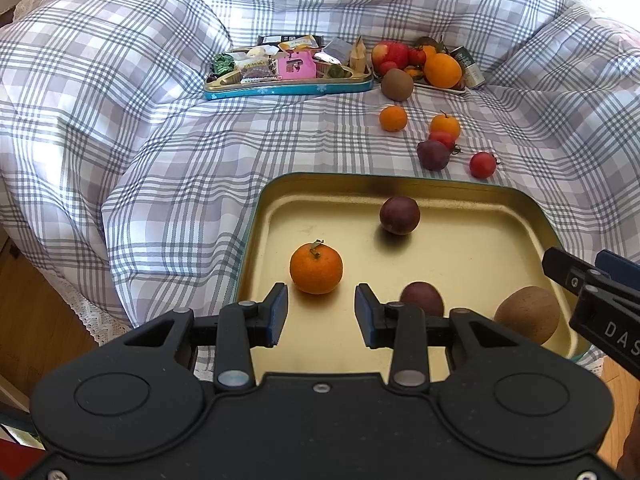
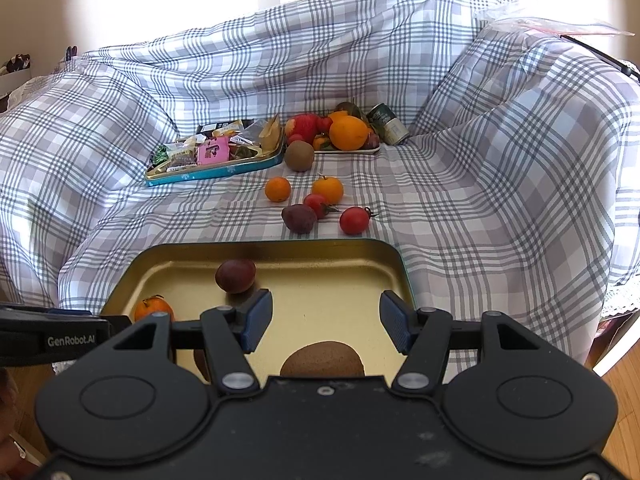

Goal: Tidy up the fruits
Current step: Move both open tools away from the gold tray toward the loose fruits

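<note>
Over the gold tray (image 1: pixel 256 240), both the left gripper (image 1: pixel 321 312) and right gripper (image 2: pixel 326 322) hang open and empty, and round fruit like the mandarin (image 1: pixel 316 267) may roll if nudged.

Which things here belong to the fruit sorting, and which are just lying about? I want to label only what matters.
Job:
- gold tray
- tangerine, two purple fruits, kiwi in it
- loose fruits on the cloth
- fruit pile on the far plate

Lying about:
- snack tin
- green can
- plaid cloth
</note>
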The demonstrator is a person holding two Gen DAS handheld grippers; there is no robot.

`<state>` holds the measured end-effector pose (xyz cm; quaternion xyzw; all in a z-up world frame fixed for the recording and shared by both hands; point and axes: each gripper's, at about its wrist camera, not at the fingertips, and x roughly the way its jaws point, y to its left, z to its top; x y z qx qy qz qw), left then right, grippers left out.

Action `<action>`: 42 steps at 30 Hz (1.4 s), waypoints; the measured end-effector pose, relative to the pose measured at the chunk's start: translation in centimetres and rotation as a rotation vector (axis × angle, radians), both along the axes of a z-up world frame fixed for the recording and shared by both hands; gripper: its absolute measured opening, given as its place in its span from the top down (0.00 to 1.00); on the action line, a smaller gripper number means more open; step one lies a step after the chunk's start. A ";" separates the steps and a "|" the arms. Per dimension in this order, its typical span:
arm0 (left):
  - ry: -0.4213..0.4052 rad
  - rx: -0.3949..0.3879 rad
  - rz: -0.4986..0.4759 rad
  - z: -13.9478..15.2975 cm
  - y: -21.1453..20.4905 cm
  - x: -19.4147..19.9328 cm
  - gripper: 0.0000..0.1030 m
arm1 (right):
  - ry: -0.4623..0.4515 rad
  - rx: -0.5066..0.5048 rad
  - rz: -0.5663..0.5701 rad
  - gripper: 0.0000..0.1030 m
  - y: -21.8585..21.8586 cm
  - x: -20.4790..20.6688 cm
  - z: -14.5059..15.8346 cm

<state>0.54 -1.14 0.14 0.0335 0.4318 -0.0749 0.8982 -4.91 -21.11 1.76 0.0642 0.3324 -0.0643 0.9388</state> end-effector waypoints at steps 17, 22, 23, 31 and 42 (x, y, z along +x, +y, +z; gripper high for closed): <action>0.046 0.025 0.002 -0.8 0.0 1.5 0.55 | 0.060 0.002 -0.020 0.39 -0.6 1.3 -1.3; 0.076 0.026 -0.003 -1.1 -0.2 2.3 0.55 | 0.078 0.008 -0.027 0.39 -0.9 2.1 -1.6; 0.080 0.025 -0.005 -1.2 -0.2 2.4 0.55 | 0.082 0.010 -0.027 0.39 -0.9 2.3 -1.6; 0.100 0.039 -0.022 -1.5 -0.8 3.6 0.55 | 0.108 0.012 -0.024 0.39 -1.2 3.6 -2.1; 0.106 0.036 -0.033 -1.4 -1.3 6.1 0.55 | 0.129 0.012 -0.009 0.39 -1.6 6.4 -2.5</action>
